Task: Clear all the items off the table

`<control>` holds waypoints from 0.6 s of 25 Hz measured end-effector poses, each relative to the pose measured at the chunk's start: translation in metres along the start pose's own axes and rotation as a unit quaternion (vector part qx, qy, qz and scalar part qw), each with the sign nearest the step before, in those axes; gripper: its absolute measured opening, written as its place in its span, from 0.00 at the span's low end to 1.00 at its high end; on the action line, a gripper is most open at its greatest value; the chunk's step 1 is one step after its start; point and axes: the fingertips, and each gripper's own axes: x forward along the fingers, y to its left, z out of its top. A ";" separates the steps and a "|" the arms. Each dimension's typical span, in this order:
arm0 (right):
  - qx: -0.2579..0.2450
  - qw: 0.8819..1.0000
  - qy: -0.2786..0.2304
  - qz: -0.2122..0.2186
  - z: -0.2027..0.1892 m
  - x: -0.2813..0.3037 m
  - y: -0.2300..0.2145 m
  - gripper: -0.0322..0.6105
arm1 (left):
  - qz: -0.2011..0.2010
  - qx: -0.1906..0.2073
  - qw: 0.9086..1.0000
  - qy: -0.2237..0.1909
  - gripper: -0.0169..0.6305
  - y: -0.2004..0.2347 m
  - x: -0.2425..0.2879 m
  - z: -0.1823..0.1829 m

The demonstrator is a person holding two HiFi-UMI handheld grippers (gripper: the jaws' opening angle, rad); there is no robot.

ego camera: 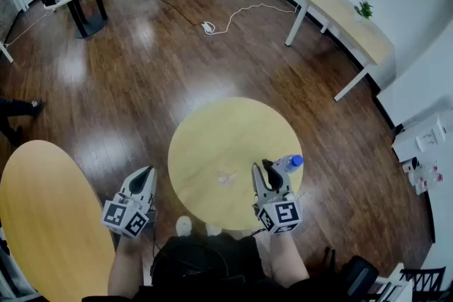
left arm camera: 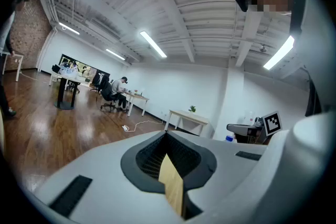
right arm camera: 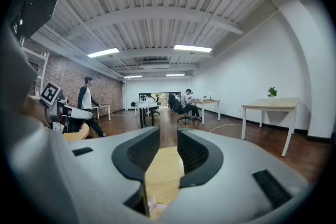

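My right gripper (ego camera: 264,170) reaches in over the round table (ego camera: 212,131) from about 5 o'clock on its rim. In the right gripper view, the right gripper (right arm camera: 168,135) has its jaws standing a narrow way apart, with only the yellow tabletop showing through the gap. A bit of pale pink sits low in that gap, and I cannot tell whether it touches either jaw. The bottle (ego camera: 285,166), clear with a blue cap, stands near the table's edge at about 3 o'clock. It is just beside my right gripper on its outer side and not between the jaws; I cannot make out whether the two touch. From the left gripper view the blue cap of the bottle (left arm camera: 229,138) peeks out beside the other gripper. A crumpled scrap (ego camera: 226,179), pale and pinkish, lies near the middle of the table, a little toward 6 o'clock, at 9 o'clock from my right gripper and apart from it. My left gripper (ego camera: 147,175) hangs off the table at about 8 o'clock, over the dark wooden floor (ego camera: 127,88), between the round table and an oval table (ego camera: 42,208) farther out at 8 o'clock. Seen in its own view, my left gripper (left arm camera: 166,135) has its tips pressed together with nothing between them.
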 end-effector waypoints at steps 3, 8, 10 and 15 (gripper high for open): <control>-0.003 0.999 0.041 0.018 -0.034 0.022 0.002 0.22 | 0.010 -0.008 1.000 0.012 0.01 0.010 0.008 -0.019; -0.009 0.994 0.102 0.034 -0.094 0.051 0.014 0.22 | 0.043 -0.036 0.997 0.048 0.01 0.029 0.015 -0.072; -0.010 0.992 0.122 0.039 -0.114 0.054 0.015 0.22 | 0.056 -0.049 0.995 0.060 0.01 0.031 0.012 -0.092; -0.012 0.982 0.177 0.062 -0.155 0.059 0.013 0.22 | 0.072 -0.060 0.991 0.091 0.01 0.034 0.008 -0.121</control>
